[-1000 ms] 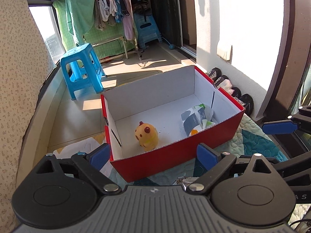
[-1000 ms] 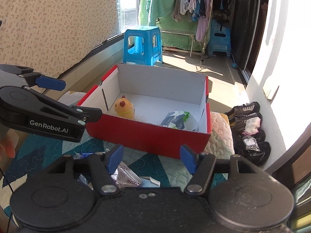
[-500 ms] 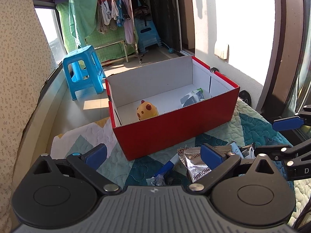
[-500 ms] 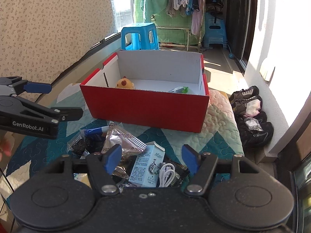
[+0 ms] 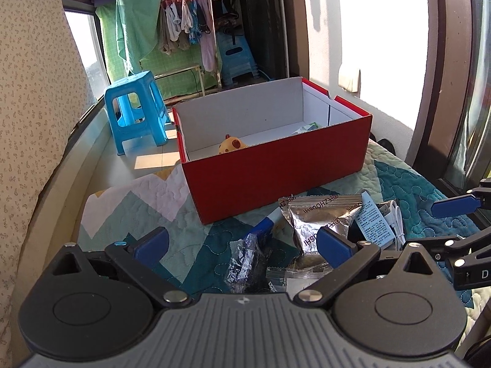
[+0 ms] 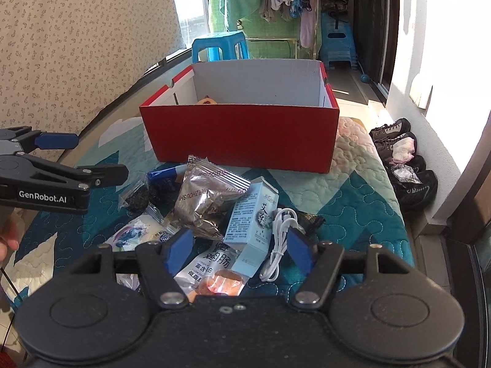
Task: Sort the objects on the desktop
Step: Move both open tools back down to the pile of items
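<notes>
A red box [image 5: 276, 165] [image 6: 242, 135] with a white inside stands at the far end of the quilt; a yellow chick toy [image 5: 231, 145] and a crumpled packet lie in it. Before the box is a heap: a silver snack bag [image 6: 205, 199] [image 5: 319, 217], a pale blue carton [image 6: 254, 227], a white cable [image 6: 280, 239], a sausage packet [image 6: 214, 263], a dark packet [image 5: 245, 260]. My left gripper [image 5: 242, 242] hangs open over the dark packet. My right gripper [image 6: 239, 248] is open above the carton and sausage packet, gripping nothing.
A blue stool [image 5: 135, 107] stands on the floor beyond the box, with a clothes rack [image 5: 184, 30] behind. Shoes [image 6: 405, 165] lie on the floor right of the quilt. A patterned curtain [image 6: 76, 46] runs along the left. A fingertip [image 6: 6, 245] shows at the left edge.
Both grippers have pulled back from the box and sunk toward the quilt. The heap of packets has come into view under them. Both stay open and empty.
</notes>
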